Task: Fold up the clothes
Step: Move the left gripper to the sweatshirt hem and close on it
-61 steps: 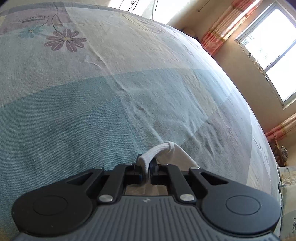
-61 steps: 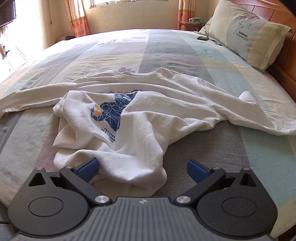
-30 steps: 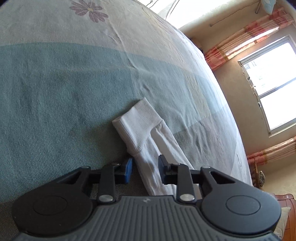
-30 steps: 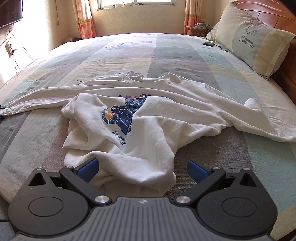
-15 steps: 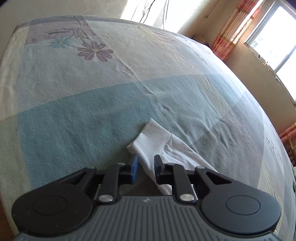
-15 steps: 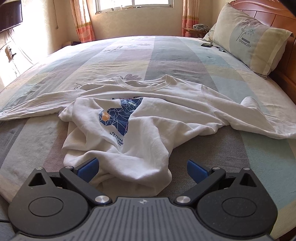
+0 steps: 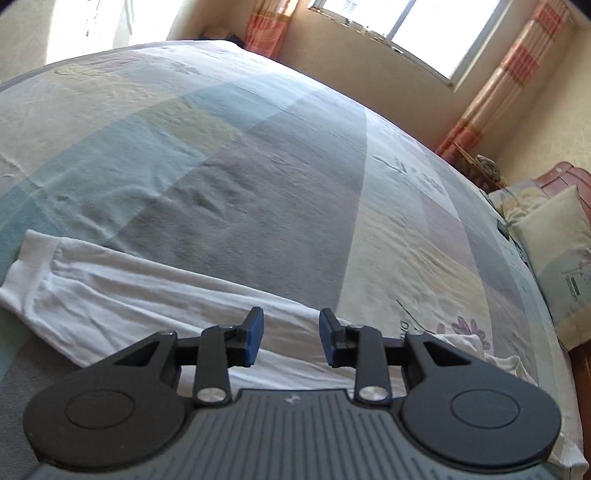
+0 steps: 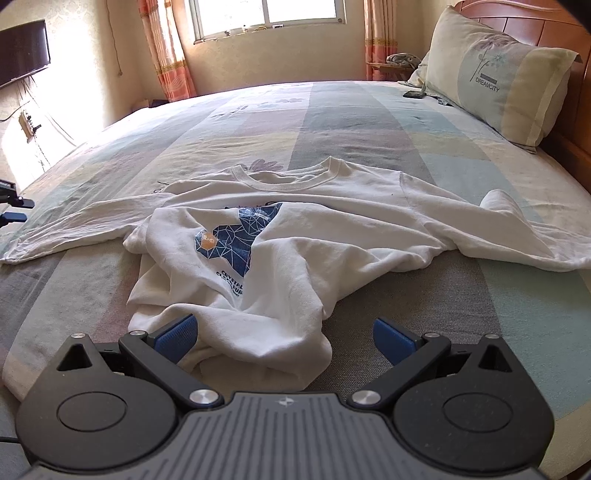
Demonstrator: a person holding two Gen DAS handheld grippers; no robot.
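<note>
With the white sweatshirt (image 8: 295,236) bunched mid-bed and its sleeve (image 7: 155,295) stretched toward the bed's left edge, the left gripper (image 7: 290,336) is opening empty above it while the right gripper (image 8: 284,338), spread wide, should pinch the crumpled hem flat.

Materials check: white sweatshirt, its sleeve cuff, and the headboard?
White sweatshirt: soft matte knit, probably cotton jersey; it slumps in loose wrinkles, with a blue printed graphic.
Sleeve cuff: ribbed knit; fine parallel ridges show.
Headboard: reddish-brown wood by its look, with a glossy finish; solid or veneer can't be told.
</note>
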